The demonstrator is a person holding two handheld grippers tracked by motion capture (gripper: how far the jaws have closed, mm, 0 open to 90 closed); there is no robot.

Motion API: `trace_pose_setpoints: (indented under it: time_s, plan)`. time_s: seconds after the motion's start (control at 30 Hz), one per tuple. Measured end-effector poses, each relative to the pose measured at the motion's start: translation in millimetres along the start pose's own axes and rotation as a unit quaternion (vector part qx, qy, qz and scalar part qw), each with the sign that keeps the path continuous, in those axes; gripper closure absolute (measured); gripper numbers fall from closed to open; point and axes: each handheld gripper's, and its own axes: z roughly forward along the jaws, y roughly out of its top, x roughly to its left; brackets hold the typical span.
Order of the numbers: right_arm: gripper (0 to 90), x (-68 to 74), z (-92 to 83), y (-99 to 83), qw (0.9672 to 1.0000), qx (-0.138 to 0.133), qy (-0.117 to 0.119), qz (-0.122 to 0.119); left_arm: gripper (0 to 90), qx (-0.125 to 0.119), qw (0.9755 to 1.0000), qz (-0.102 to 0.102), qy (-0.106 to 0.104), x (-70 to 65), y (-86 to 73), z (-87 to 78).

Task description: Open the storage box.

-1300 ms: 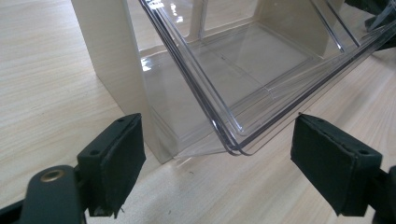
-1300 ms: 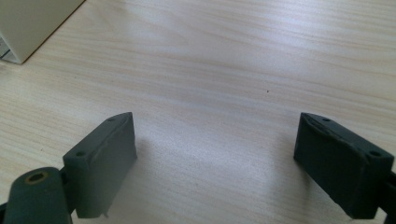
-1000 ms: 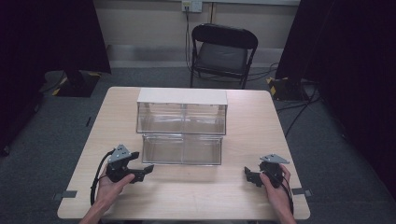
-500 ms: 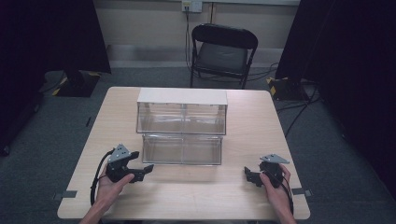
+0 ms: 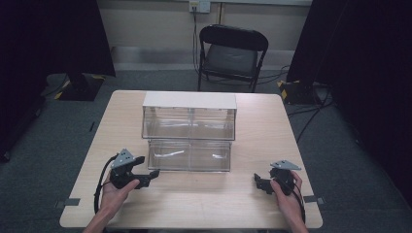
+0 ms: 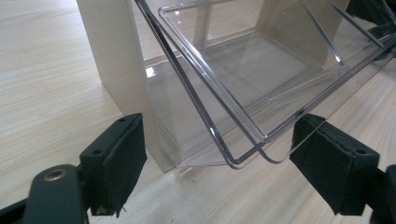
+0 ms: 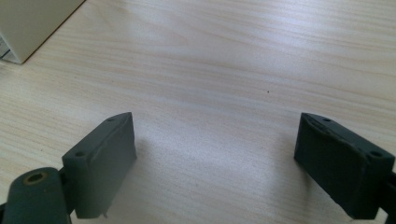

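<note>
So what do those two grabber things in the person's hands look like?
Both are black. The left gripper and right gripper each carry a grey three-cornered plate on top, and a black cable loops away from the left one. Up close, each has two chunky dark pads like blocks, with small screw holes and a brass-coloured ring near the base. No sleeves show on the forearms.

Lab or studio, black curtains (image 5: 48,39), folding chair (image 5: 232,53), floor cables (image 5: 311,116)
</note>
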Motion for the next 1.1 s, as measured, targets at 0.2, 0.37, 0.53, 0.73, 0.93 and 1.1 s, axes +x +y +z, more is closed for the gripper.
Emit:
trace_pose_setpoints:
  time_s: [0.2,0.37,0.53,0.73,0.93,1.1]
  plan:
    - [11.9,0.0,0.0,0.0,1.0,0.0,0.0,0.0,17.2,0.003,1.0,0.0,0.0,0.3,1.1,0.1]
    - [11.9,0.0,0.0,0.0,1.0,0.0,0.0,0.0,16.5,-0.003,1.0,-0.002,-0.002,-0.2,3.4,-0.9]
    - [11.9,0.0,0.0,0.0,1.0,0.0,0.0,0.0,17.0,0.001,1.0,0.0,-0.003,-1.4,3.7,-1.3]
    - [11.9,0.0,0.0,0.0,1.0,0.0,0.0,0.0,16.4,-0.002,1.0,-0.002,-0.004,-2.9,4.6,-1.9]
    - [11.9,0.0,0.0,0.0,1.0,0.0,0.0,0.0,15.9,-0.008,1.0,0.0,-0.006,-2.5,6.6,-2.7]
    - [11.9,0.0,0.1,0.0,1.0,0.0,0.0,0.0,15.8,-0.011,0.9999,-0.002,-0.006,-2.2,7.4,-3.4]
